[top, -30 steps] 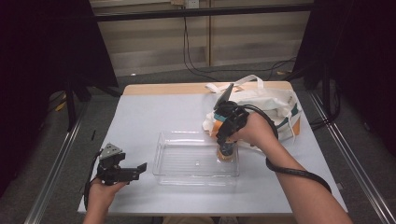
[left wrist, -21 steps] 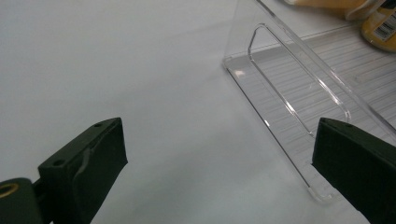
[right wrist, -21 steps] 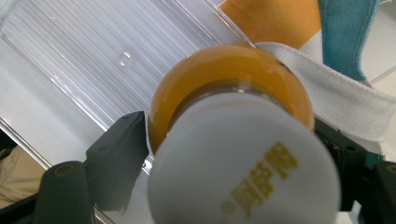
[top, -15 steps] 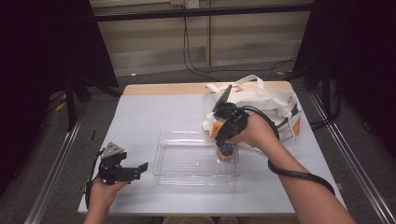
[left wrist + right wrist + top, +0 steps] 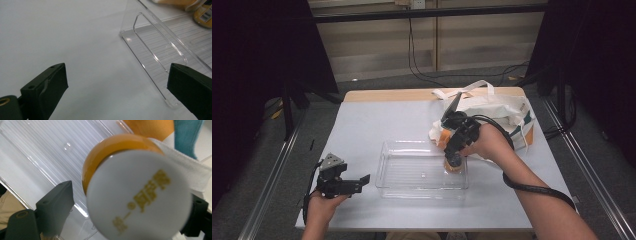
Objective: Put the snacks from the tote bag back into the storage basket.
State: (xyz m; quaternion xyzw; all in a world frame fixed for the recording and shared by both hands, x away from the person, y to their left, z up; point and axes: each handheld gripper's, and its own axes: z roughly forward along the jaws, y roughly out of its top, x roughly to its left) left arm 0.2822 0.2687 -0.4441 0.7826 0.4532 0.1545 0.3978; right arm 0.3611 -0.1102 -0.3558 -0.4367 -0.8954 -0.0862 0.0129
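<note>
High view, what is in hand: right gripper [image 5: 454, 161] is pointing down into the right end of the clear plastic tray [image 5: 384, 165], over a small amber jar with a white cap [image 5: 455, 167]; the jar is standing in the tray's right end, near the white tote bag [image 5: 507, 112].
Right gripper view, claw: jaws have just been opening; they are standing wide on either side of the white cap [image 5: 140, 195], with a gap showing at the left jaw, so the jar is looking released rather than gripped.
Left gripper view, claw: left gripper [image 5: 117, 85] is lying low on the grey tabletop [image 5: 62, 37], jaws spread wide with nothing between them, aimed at the tray's near corner [image 5: 150, 60].
Risk, snagging: the jaws are bracketing the cap closely; lifting out at a slant could be catching the cap and tipping the jar; a straight rise is looking safer.
Risk, tray: the tray is light and unheld; a nudge from the withdrawing gripper could be sliding it, since the left gripper is sitting apart from it.
Risk, cable: the black cable [image 5: 532, 187] trailing around the right wrist could be dragging across the tote bag.
Right hand pose: forearm is coming in from the lower right, wrist bent down, gripper near vertical.
Left hand pose: hand [image 5: 323, 207] is resting at the table's near left edge, gripper level, pointing right toward the tray.
</note>
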